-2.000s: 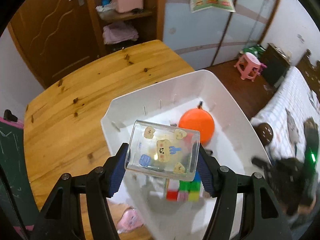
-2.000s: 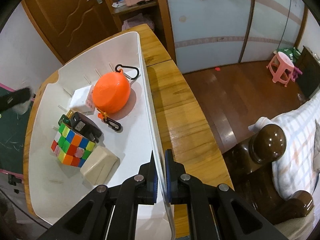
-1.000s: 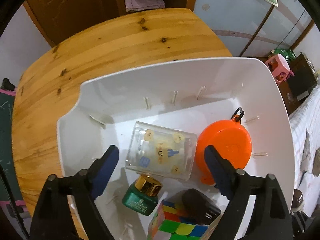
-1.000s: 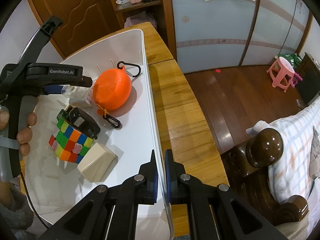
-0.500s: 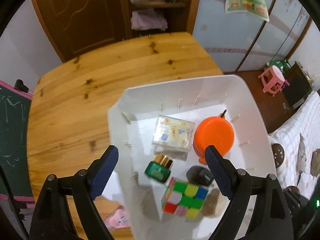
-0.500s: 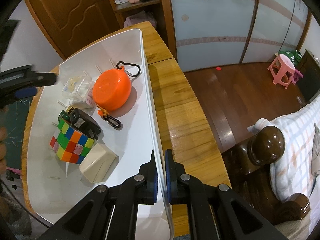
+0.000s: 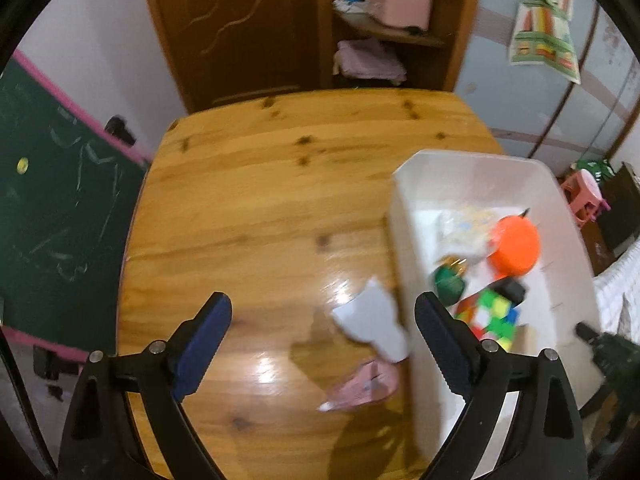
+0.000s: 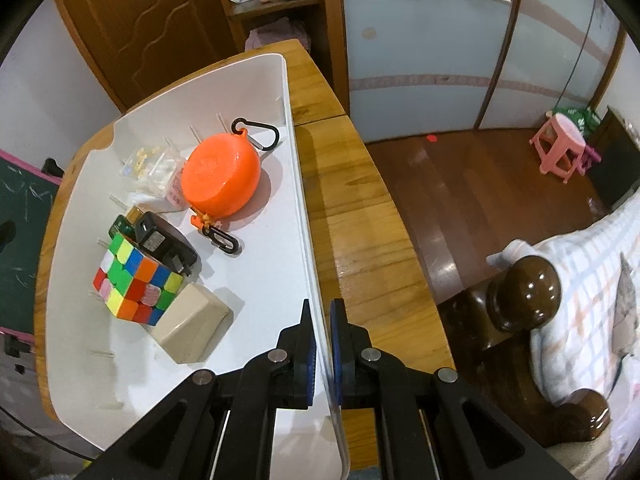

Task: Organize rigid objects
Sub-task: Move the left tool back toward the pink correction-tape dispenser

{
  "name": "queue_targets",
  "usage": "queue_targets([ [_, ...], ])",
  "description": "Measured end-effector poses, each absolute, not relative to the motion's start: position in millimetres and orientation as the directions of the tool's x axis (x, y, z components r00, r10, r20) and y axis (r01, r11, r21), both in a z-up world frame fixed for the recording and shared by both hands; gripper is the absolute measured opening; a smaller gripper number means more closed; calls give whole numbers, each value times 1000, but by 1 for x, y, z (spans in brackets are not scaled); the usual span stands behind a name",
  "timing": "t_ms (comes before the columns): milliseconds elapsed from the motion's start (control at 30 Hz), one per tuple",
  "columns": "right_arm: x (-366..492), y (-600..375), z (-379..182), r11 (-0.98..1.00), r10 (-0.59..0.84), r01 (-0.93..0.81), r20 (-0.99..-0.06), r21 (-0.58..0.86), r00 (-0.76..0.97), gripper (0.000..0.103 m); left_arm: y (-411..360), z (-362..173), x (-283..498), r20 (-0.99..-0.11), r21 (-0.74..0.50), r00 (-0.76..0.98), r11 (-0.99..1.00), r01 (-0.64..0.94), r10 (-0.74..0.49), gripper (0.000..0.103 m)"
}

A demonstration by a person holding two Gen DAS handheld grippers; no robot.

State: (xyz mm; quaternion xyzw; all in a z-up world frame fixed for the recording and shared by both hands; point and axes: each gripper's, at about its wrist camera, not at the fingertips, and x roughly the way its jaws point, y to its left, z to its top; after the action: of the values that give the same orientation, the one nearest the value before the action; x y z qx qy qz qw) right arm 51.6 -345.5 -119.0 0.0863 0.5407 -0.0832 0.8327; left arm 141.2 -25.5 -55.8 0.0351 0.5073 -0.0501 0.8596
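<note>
Our left tongs [image 7: 322,334] are wide open w/ nothing in them, up over the wooden table [image 7: 256,216]. Just under them on the table lie a white thing [image 7: 370,322] and a pink thing [image 7: 362,388], both too blurry to name.

Our right tongs [image 8: 323,354] are closed tight on the right wall of the white bin [image 8: 298,184]. The bin sits on the table, at its right side.

Inside the bin, nearest the right tongs, is a tan block [image 8: 192,328]. It touches a color cube [image 8: 134,282]. A black plug [image 8: 164,246] rests on top of the cube, & a green bottle [image 8: 122,226] peeks out behind it. Further back is an orange round case [image 8: 220,178] w/ black clips. Left of it, right beside it, is a clear box w/ stickers [image 8: 150,168].
</note>
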Motion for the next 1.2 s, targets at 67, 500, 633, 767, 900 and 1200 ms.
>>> queue_targets([
  [67, 51, -343, -119, 973, -61, 227, -915, 34, 398, 7, -17, -65, 139, -886, 8, 462, 994, 112, -45, 94],
  [500, 55, -342, -120, 976, -73, 217, -933, 5, 352, 7, -20, -109, 150, -924, 18, 379, 985, 174, -50, 94],
  [633, 56, -342, -120, 977, -69, 214, -935, 7, 347, 7, -30, -122, 155, -936, -15, 336, 964, 265, -107, 94],
  [767, 56, -342, -120, 978, -71, 211, -934, 5, 350, 7, -35, -135, 158, -949, -93, 255, 935, 341, -187, 94],
  [900, 55, -343, -120, 976, -67, 218, -933, 12, 353, 7, -35, -147, 166, -954, -130, 218, 939, 319, -206, 94],
  [1200, 55, -344, -120, 975, -65, 220, -933, 16, 355, 7, -26, -166, 191, -926, -270, 195, 928, 257, -323, 94],
])
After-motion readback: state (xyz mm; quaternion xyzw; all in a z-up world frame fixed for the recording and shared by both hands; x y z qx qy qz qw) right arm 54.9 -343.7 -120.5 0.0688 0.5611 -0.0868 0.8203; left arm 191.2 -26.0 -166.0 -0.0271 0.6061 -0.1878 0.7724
